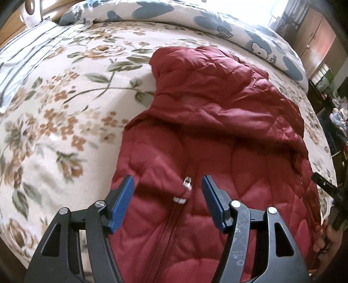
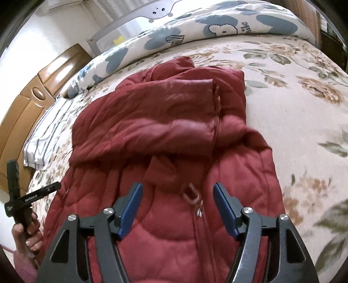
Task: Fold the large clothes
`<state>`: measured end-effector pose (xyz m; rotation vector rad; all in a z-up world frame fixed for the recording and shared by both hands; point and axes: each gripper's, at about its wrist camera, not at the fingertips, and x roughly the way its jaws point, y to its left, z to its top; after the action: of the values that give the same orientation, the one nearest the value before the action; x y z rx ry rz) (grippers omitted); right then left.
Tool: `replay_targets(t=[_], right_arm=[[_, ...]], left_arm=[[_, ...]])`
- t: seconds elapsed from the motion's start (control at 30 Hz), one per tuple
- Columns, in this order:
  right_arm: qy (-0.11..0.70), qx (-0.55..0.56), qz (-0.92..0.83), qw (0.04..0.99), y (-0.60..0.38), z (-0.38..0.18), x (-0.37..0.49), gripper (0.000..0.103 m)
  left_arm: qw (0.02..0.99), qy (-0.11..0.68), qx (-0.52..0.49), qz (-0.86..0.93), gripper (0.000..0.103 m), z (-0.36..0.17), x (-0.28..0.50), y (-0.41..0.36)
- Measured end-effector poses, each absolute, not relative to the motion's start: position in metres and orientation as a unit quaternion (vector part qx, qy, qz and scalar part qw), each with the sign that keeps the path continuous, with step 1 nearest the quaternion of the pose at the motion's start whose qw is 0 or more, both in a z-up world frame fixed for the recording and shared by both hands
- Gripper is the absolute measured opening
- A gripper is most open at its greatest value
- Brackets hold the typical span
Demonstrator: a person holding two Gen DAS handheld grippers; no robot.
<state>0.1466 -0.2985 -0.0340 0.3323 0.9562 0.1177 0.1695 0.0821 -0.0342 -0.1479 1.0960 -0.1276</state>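
Note:
A dark red quilted jacket (image 1: 213, 122) lies on the bed with its zipper up and a sleeve folded across its chest; it also shows in the right wrist view (image 2: 165, 122). My left gripper (image 1: 167, 185) is open and empty, hovering over the jacket's near part, its blue pads either side of a silver zipper pull (image 1: 187, 182). My right gripper (image 2: 178, 193) is open and empty above the same near part, around a red pull tab (image 2: 192, 194). The other hand's gripper handle (image 2: 17, 196) shows at the left edge.
The floral bedspread (image 1: 65, 113) covers the bed. A blue-patterned duvet (image 1: 217, 19) lies along the far side. A striped pillow (image 1: 24, 56) sits at the far left. A wooden headboard (image 2: 24, 113) stands behind it. Furniture stands beyond the bed's right edge (image 1: 322, 71).

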Motion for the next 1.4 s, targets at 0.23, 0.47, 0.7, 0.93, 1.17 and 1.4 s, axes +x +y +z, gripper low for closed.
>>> replay_targets(t=[0.23,0.47,0.7,0.93,1.17,1.4], right_arm=[[0.462,0.156,0.06,0.871,-0.294,-0.033,0.112,0.073],[0.467,0.15,0.047,0.87,-0.302,-0.033,0.085,0.074],[0.468,0.149,0.021,0.871,-0.322,-0.029,0.056,0.075],[0.479,0.156,-0.005,0.864,-0.346,-0.036,0.024,0.076],[0.497,0.176,-0.006,0.85,-0.357,-0.052,-0.003,0.076],[0.51,0.186,0.016,0.84,-0.348,-0.063,-0.02,0.076]], left_arm=[[0.847,0.523,-0.083,-0.053,0.064,-0.037,0.144,0.1],[0.844,0.527,-0.087,-0.05,0.064,-0.04,0.121,0.117],[0.836,0.539,-0.092,-0.054,0.064,-0.049,0.098,0.131],[0.829,0.546,-0.099,-0.066,0.064,-0.055,0.075,0.14],[0.82,0.556,-0.102,-0.084,0.064,-0.062,0.06,0.141],[0.815,0.56,-0.115,-0.094,0.069,-0.065,0.044,0.147]])
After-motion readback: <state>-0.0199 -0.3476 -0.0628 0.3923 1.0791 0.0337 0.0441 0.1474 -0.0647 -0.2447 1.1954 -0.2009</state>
